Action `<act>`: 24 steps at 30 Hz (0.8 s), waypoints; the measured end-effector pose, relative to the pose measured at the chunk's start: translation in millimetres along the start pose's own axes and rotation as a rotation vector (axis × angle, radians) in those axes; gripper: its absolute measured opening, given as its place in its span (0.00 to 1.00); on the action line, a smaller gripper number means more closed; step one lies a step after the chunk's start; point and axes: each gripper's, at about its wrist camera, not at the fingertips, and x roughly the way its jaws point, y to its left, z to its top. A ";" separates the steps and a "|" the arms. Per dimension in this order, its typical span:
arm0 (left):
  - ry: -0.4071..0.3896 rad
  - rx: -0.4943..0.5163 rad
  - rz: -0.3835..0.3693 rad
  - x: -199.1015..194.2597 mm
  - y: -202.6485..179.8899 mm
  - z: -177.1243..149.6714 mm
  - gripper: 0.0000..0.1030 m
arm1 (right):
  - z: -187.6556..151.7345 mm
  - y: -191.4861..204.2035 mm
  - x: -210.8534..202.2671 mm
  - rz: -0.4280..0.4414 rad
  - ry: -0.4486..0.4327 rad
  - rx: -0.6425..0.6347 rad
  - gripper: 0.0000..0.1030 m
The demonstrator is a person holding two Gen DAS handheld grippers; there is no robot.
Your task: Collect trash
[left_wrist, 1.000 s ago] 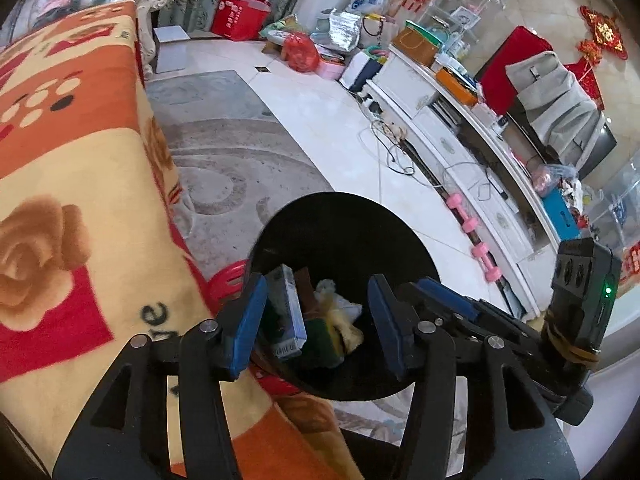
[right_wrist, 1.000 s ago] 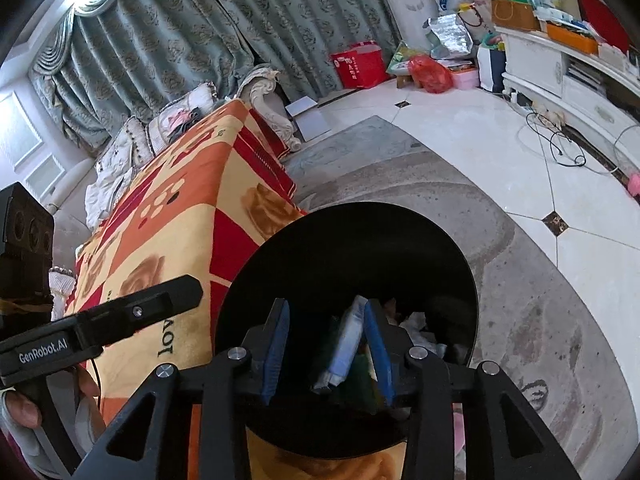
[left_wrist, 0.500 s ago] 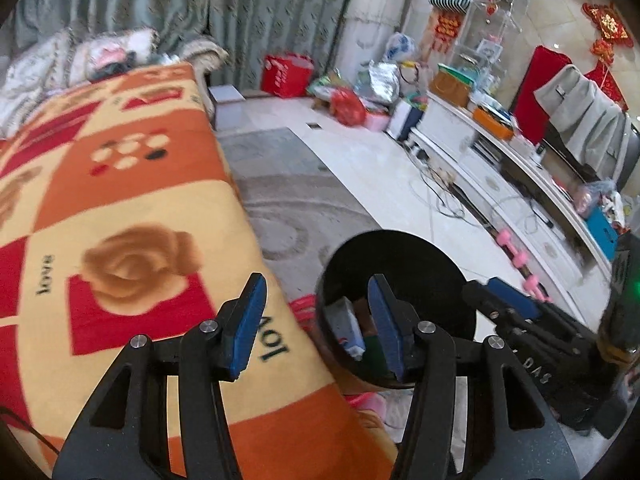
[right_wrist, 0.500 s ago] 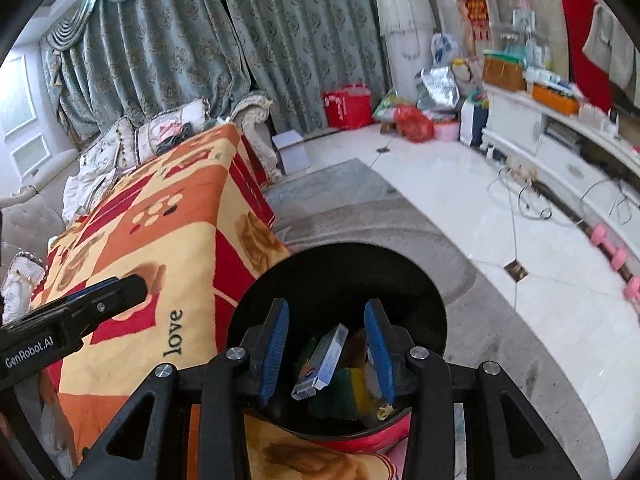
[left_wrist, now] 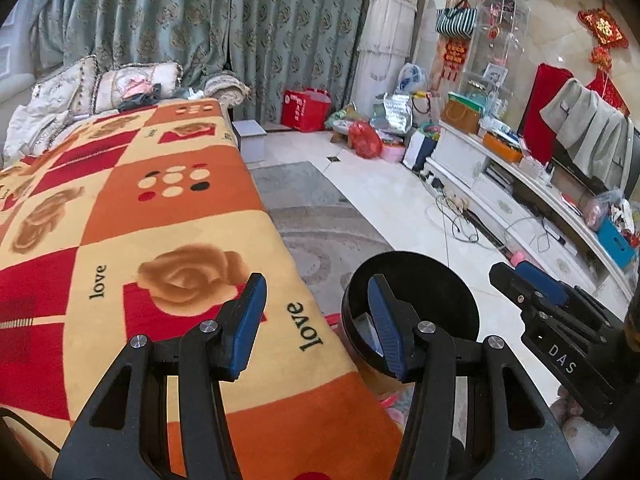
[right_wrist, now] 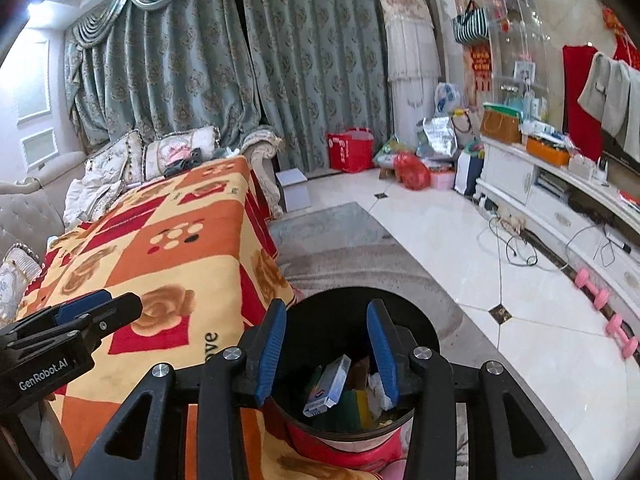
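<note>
Right-wrist view alone shows trash (right_wrist: pixel 332 384) inside bin (right_wrist: pixel 420 320).

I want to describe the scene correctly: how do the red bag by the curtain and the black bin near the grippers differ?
The red bag is boxy and red; the bin is round and black. The bag stands far off, against the curtain; the bin stands close, beside the blanket. Trash shows inside the bin; what the bag holds cannot be seen. Both stand upright on the floor, open at the top.
</note>
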 end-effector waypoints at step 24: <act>-0.148 0.037 0.053 -37.2 6.0 0.9 0.50 | 12.0 30.9 -36.4 0.000 -0.112 -0.047 0.56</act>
